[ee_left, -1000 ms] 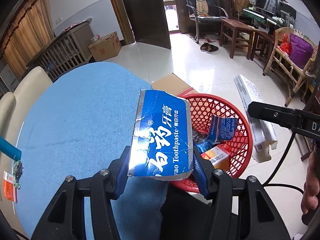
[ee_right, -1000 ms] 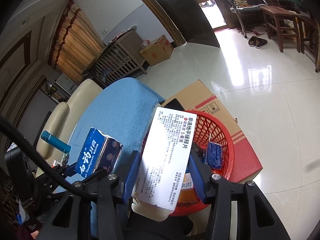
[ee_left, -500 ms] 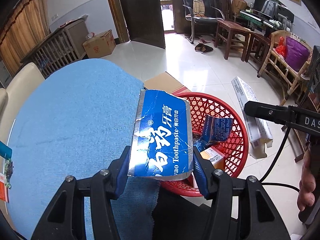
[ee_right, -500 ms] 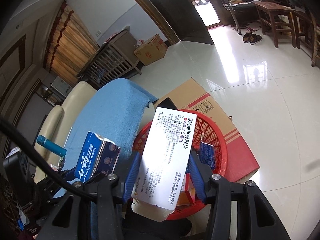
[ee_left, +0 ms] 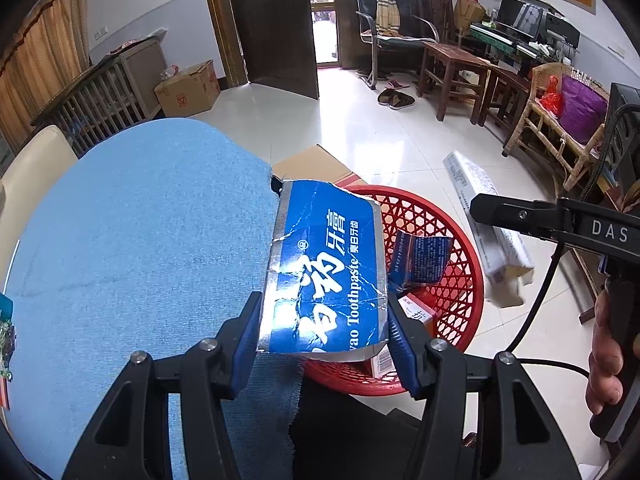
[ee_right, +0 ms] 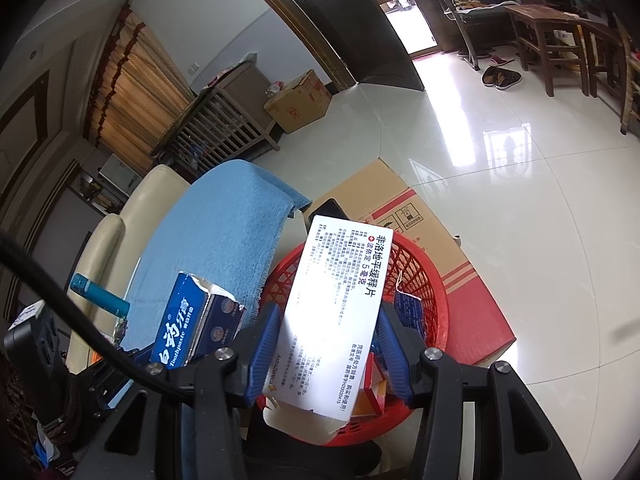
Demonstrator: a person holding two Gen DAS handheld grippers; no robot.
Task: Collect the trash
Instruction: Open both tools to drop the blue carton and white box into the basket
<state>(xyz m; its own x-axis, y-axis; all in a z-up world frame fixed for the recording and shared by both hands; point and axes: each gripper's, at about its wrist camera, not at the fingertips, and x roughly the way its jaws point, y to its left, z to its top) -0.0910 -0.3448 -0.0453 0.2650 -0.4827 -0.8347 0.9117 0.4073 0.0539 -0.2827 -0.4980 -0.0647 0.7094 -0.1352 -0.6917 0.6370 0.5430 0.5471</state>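
Both views shifted slightly; red basket (ee_left: 460,240) nearer centre. Left gripper (ee_left: 324,332) jaws pinch toothpaste box (ee_left: 328,268); right gripper (ee_right: 326,354) jaws pinch white medicine box (ee_right: 336,312), basket at 12 o'clock.

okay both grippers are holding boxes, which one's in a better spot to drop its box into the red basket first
Probably the right. Its gripper holds the white medicine box directly over the red basket, while the left gripper's blue toothpaste box straddles the basket's rim and the blue cloth.

red basket (ee_left: 460,248) floor partly hidden by boxes
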